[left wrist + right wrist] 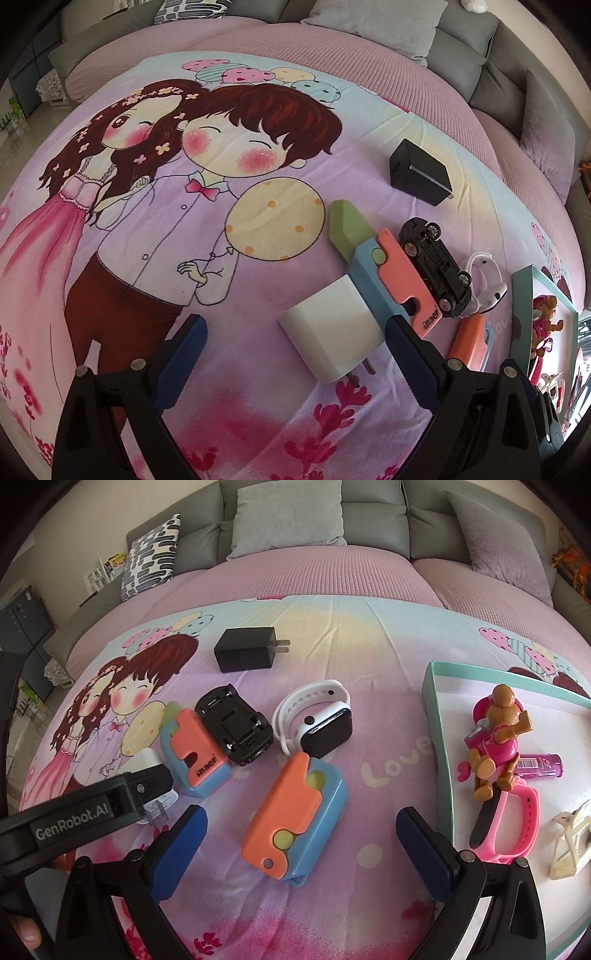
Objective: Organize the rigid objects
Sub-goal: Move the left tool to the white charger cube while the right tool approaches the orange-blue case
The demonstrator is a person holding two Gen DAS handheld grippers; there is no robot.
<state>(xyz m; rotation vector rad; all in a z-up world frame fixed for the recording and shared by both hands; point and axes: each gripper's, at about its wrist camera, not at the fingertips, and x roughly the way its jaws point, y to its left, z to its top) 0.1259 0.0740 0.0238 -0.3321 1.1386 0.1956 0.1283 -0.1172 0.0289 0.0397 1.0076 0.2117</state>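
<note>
- White charger (330,338) lies between the wide-open left hand-held gripper (295,332) fingers; rigid, light, slick, best pinched across flat sides
- Right hand-held gripper (301,830), also released, brackets the orange-blue folding toy (295,812)

Cartoon blanket (369,635) on bed: black charger (245,654), white charger (332,332), toy car (234,725), smartwatch (321,720), teal tray (439,738).

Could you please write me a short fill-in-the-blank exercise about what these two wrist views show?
1. The toy car lies on its roof, its ____ facing up.
2. The smartwatch has a ____ strap.
3. The left gripper is open around the ____ charger.
4. The teal-rimmed tray holds a watch with a ____ band.

Missing words: underside; white; white; pink
</note>
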